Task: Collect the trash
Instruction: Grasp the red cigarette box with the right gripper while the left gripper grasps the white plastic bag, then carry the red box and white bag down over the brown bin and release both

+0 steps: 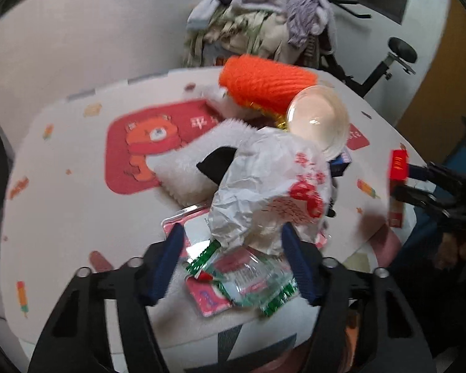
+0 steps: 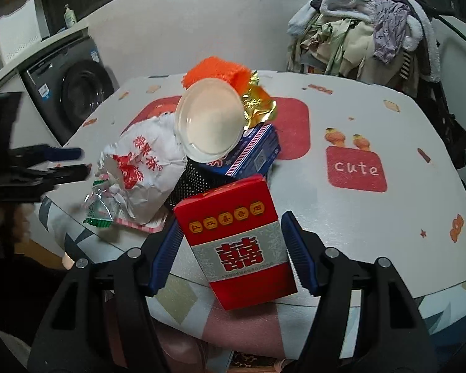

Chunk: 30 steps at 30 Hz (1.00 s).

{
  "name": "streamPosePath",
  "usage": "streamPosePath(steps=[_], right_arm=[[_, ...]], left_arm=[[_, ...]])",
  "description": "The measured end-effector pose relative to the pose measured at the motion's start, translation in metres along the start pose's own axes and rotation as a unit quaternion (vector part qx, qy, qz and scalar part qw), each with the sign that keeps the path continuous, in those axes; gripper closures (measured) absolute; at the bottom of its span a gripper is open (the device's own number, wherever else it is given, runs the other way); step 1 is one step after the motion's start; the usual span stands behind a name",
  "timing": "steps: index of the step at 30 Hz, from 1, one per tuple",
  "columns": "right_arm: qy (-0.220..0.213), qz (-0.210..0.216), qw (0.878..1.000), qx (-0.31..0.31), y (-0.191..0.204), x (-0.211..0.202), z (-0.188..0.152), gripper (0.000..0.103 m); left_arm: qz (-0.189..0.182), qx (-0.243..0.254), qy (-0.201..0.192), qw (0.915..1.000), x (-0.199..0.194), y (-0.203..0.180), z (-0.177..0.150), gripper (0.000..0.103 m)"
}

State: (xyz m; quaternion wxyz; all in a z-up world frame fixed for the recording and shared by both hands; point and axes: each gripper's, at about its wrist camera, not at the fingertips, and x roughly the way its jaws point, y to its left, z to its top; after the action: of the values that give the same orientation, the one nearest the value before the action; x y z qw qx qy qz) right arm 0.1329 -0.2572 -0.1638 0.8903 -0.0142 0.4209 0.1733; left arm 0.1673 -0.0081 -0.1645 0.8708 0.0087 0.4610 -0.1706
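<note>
A trash pile sits on the table: a crumpled white paper bag with red print (image 1: 270,199) (image 2: 146,168), green-and-clear candy wrappers (image 1: 248,283) (image 2: 99,205), a clear plastic bowl (image 1: 318,118) (image 2: 211,121), an orange knit piece (image 1: 264,84), gold foil (image 2: 258,105) and a blue box (image 2: 248,152). My left gripper (image 1: 233,242) is open, its fingers on either side of the paper bag's lower edge, above the wrappers. My right gripper (image 2: 233,233) stands wide around a red cigarette box (image 2: 239,239) (image 1: 399,164); a gap shows beside the right finger.
The round table (image 2: 372,223) has a white cloth with red cartoon patches. A white fluffy item (image 1: 195,161) lies by the bag. A heap of clothes (image 2: 366,31) stands behind the table. A washing machine (image 2: 74,90) is at the left.
</note>
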Motion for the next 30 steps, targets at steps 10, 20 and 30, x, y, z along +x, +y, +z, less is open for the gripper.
streamPosePath(steps=[10,20,30], right_arm=[[-0.005,-0.008,1.0,0.012,-0.008,-0.009,-0.002,0.037],[-0.026,-0.011,1.0,0.0,0.007,-0.027,0.009,0.037],[-0.033,-0.008,0.999,-0.024,0.036,-0.056,-0.001,0.037]], left_arm=[[-0.035,0.018,0.024,0.9989,0.03,0.0,0.01,0.07],[-0.022,0.065,-0.048,0.9965,-0.038,-0.024,0.024,0.071],[0.011,0.102,-0.079,0.9916,-0.096,-0.051,-0.005,0.071]])
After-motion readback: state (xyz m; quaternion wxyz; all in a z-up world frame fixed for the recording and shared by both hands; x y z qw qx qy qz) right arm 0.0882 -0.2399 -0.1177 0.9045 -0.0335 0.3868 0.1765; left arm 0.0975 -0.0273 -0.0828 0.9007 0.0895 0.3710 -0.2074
